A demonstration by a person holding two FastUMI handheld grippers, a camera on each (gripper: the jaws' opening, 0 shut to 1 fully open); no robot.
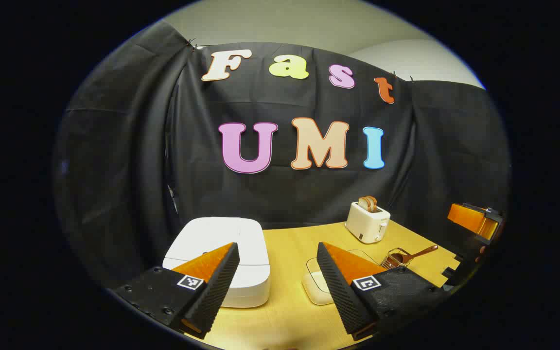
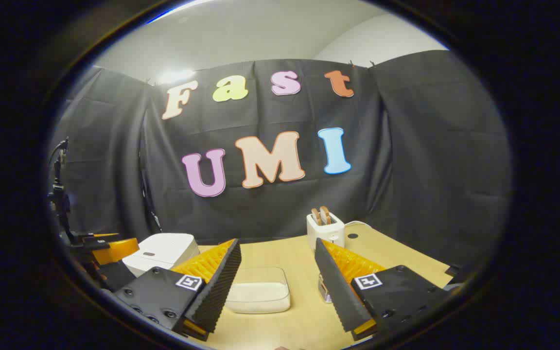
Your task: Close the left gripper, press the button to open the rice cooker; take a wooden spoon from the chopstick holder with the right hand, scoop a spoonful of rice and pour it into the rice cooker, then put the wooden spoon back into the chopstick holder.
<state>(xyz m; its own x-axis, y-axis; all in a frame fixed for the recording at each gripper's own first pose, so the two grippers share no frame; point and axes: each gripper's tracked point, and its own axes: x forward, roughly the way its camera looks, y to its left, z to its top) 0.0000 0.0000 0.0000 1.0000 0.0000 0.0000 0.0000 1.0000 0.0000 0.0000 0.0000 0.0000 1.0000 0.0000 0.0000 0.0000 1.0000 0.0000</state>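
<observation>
A wooden table (image 1: 289, 248) is seen before black cloth and a pale wall. The closed rice cooker (image 1: 221, 260) sits lower left, the wooden spoon (image 1: 418, 253) lower right. The left gripper (image 1: 275, 287) and right gripper (image 2: 277, 287) are held apart, empty.

- A white toaster (image 1: 368, 222) stood upright near the back of the bench (image 1: 289, 243), close to the black cloth wall (image 1: 129, 146) — two brown slices of toast (image 1: 367, 203) stuck up out of its slots.
- In the right gripper view the toaster (image 2: 325, 230) stood at the far edge of the pale wooden bench (image 2: 270, 257), its toast slices (image 2: 321, 215) leaning slightly.
- A dark round mark (image 2: 352, 236) lay on the bench just beside the toaster.
- Above the black cloth — a pale wall (image 2: 241, 34) with a bright glare (image 2: 175, 76) at the cloth's top edge.
</observation>
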